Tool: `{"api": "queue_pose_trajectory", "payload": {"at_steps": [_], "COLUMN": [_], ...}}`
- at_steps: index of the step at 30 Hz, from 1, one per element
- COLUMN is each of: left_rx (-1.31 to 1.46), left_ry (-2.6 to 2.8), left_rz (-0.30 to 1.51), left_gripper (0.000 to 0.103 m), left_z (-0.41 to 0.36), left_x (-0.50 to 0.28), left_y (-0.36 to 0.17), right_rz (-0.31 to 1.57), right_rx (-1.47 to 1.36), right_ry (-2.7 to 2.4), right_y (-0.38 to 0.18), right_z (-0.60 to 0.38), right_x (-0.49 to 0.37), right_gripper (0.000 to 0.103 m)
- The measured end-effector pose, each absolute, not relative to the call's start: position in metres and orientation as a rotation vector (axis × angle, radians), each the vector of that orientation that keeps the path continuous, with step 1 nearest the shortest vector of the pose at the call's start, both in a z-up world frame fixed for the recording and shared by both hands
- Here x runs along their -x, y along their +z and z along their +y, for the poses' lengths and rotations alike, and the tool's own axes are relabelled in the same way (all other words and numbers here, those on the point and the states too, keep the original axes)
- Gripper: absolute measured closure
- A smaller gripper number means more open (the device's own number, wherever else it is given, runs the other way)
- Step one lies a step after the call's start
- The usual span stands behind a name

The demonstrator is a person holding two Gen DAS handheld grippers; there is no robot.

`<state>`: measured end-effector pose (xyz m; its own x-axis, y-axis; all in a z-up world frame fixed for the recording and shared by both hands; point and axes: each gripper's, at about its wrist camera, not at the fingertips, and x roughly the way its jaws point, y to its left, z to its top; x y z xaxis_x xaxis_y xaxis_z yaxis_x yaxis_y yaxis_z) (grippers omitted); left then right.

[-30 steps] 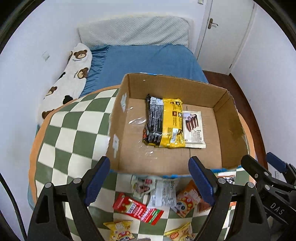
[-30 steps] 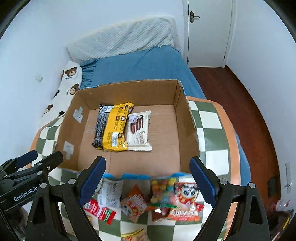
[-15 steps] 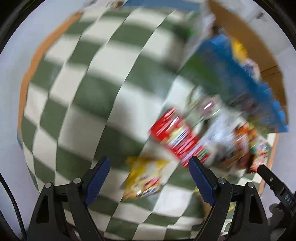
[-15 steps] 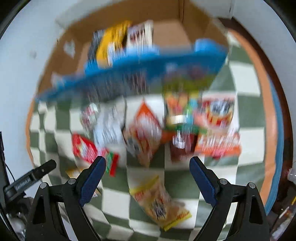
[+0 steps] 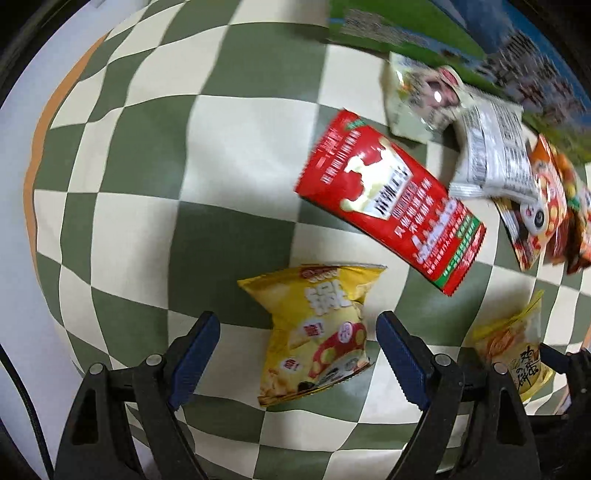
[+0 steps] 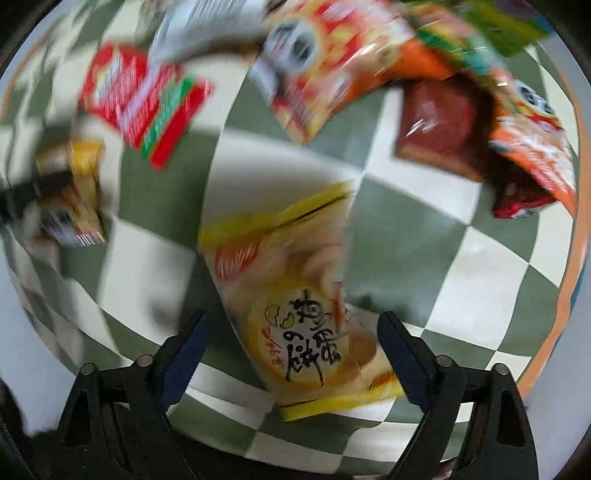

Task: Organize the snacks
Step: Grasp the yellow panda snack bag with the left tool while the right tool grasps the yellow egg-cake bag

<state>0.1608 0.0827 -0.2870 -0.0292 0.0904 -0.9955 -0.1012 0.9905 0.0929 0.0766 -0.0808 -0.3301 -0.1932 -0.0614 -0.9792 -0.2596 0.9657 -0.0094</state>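
My left gripper (image 5: 299, 332) is open just above the checkered cloth, with a yellow snack bag (image 5: 314, 328) lying flat between its blue pads. My right gripper (image 6: 291, 336) is open too, straddling a yellow cracker bag with black script (image 6: 295, 295). That cracker bag also shows at the right of the left wrist view (image 5: 517, 350). A red packet with a white cow (image 5: 391, 203) lies past the yellow snack bag; it shows blurred in the right wrist view (image 6: 140, 99).
Beyond lie a pale packet (image 5: 417, 99), a white packet (image 5: 491, 151), orange packets (image 6: 332, 62) and a dark red one (image 6: 439, 125). The box's blue and green outer side (image 5: 443, 33) is at the top. The cloth's orange edge (image 5: 37, 147) runs on the left.
Both grippers have tipped down from above the cardboard box and dropped close to the cloth, each now straddling a yellow bag. Both stayed open.
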Motion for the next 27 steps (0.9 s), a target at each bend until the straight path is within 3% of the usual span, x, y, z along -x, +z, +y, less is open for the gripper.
{"api": "queue_pose_trajectory", "payload": {"at_steps": [1, 2, 4, 9, 11, 14, 17, 19, 27], "left_rx": [-0.002, -0.009, -0.012, -0.011, -0.008, -0.021, -0.035, -0.013, 0.125], "left_ry": [0.153, 0.152, 0.156, 0.160, 0.156, 0.153, 0.144, 0.136, 0.112], "left_rz": [1.597, 1.599, 1.601, 1.626, 1.640, 1.650, 1.642, 1.636, 1.639], "left_gripper": [0.016, 0.016, 0.016, 0.016, 0.016, 0.017, 0.043, 0.046, 0.051], "left_z": [0.079, 0.077, 0.076, 0.075, 0.072, 0.063, 0.054, 0.050, 0.045], "left_x": [-0.160, -0.159, -0.157, -0.154, -0.158, -0.160, -0.158, -0.154, -0.118], "left_y": [-0.288, -0.289, -0.292, -0.304, -0.314, -0.328, -0.334, -0.335, -0.346], "right_rz": [1.757, 1.753, 1.744, 1.725, 1.733, 1.729, 1.738, 1.734, 1.707], "right_rx": [0.262, 0.243, 0.084, -0.368, -0.401, -0.353, -0.311, -0.300, -0.233], "right_ry": [0.165, 0.145, 0.086, -0.017, 0.000, 0.007, 0.002, -0.011, -0.037], "right_y": [-0.335, -0.338, -0.340, -0.338, -0.340, -0.337, -0.339, -0.336, -0.336], "right_z": [-0.082, -0.086, -0.104, -0.151, -0.153, -0.147, -0.135, -0.130, -0.105], "right_x": [-0.072, -0.071, -0.072, -0.074, -0.074, -0.072, -0.066, -0.067, -0.064], "right_gripper": [0.034, 0.040, 0.043, 0.039, 0.027, 0.027, 0.027, 0.027, 0.048]}}
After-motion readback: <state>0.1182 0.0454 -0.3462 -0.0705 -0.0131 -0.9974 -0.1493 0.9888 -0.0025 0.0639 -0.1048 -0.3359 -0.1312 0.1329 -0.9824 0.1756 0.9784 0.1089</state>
